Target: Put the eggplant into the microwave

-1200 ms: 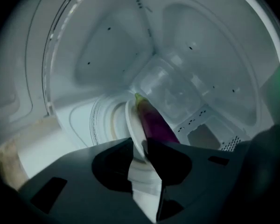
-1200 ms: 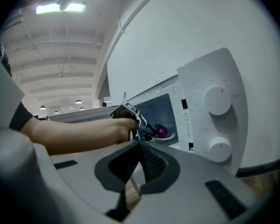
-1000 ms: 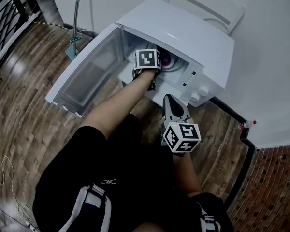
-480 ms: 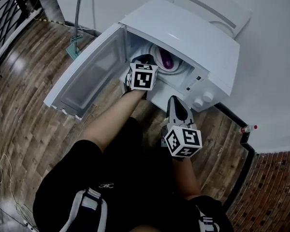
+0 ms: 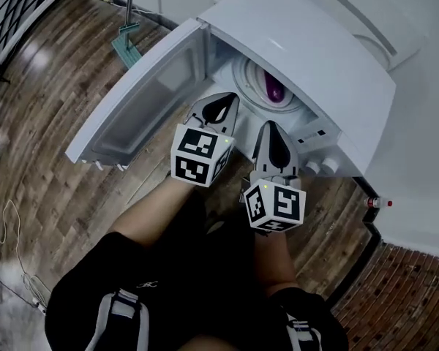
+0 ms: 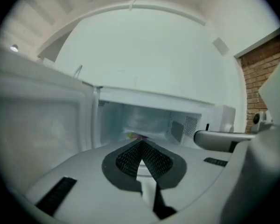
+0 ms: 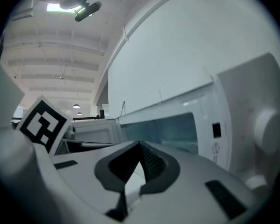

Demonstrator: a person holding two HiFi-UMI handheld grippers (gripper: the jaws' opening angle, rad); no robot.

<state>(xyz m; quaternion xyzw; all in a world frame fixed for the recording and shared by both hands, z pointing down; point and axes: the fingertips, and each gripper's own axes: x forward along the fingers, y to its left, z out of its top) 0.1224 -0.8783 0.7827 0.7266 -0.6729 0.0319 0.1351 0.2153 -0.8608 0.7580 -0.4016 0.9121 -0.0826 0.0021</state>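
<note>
Head view first: the eggplant [image 5: 274, 88] is a glossy purple lump lying on the round turntable plate [image 5: 246, 76] inside the white microwave [image 5: 314, 46], and the door [image 5: 143, 97] swings wide open to the left over the wooden floor [image 5: 51, 123]; only part of the eggplant shows, because the microwave's roof cuts off the rest. Just outside the opening, side by side, sit the left gripper [image 5: 222, 99] and the right gripper [image 5: 270, 127], well clear of the eggplant. Over to the left gripper view: the ribbed pads meet at the tip, clenched on nothing, and beyond them is the lit cavity with a small purplish smear right above the tips, too blurred to call; the right gripper's grey body juts in from the right edge. Now the right gripper view: jaws pressed together here too, nothing between them, a blurred knob [image 7: 266, 125] on the panel at right, the left gripper's marker cube [image 7: 39, 122] at left, and the microwave's front runs off as a pale greenish strip with its contents impossible to make out
</note>
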